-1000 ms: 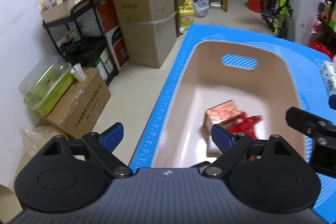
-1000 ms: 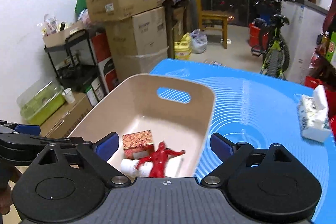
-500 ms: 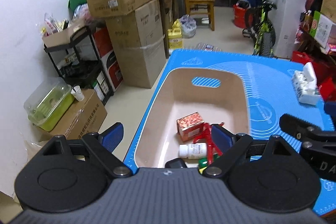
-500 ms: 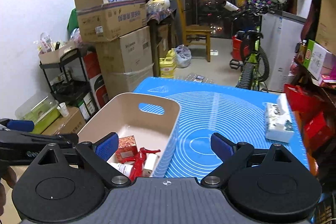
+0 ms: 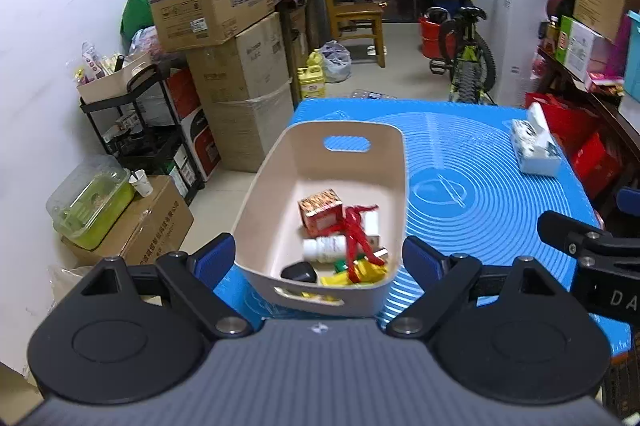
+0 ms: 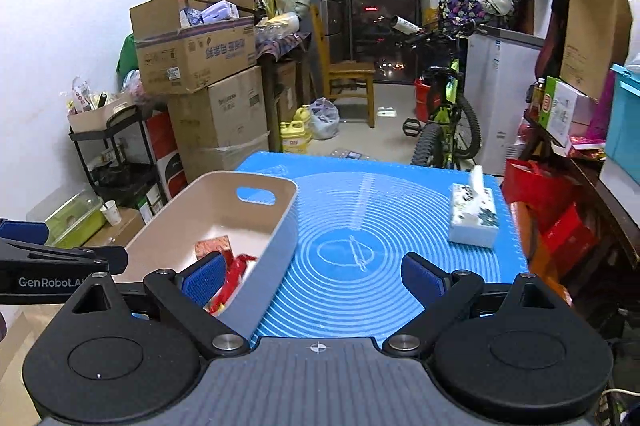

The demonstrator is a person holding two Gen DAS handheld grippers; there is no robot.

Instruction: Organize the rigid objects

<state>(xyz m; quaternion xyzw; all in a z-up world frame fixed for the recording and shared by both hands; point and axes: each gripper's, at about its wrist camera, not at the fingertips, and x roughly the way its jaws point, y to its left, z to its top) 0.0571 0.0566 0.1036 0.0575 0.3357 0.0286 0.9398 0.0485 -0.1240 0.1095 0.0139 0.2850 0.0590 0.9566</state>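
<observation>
A beige bin [image 5: 264, 182] stands on the left side of the blue mat [image 5: 472, 194]. It holds a red patterned box [image 5: 320, 210], a red figure [image 5: 354, 226], a white bottle [image 5: 324, 248], a black object [image 5: 298, 272] and yellow-green packets [image 5: 360, 272]. My left gripper [image 5: 318, 260] is open and empty, above the bin's near end. My right gripper [image 6: 314, 276] is open and empty, over the bin's right wall [image 6: 276, 238] and the mat [image 6: 360, 226]. The bin's contents are partly hidden in the right wrist view.
A white tissue box [image 6: 474, 216] sits at the mat's far right. Cardboard boxes [image 5: 224, 38] and a black shelf cart [image 5: 132, 122] stand left of the table. A bicycle [image 6: 444, 118], a wooden chair [image 6: 348, 78] and red bags [image 6: 536, 194] lie beyond and right.
Both grippers have pulled back and up from the bin, so more of the bin, the mat and the room shows. Both stay open and empty.
</observation>
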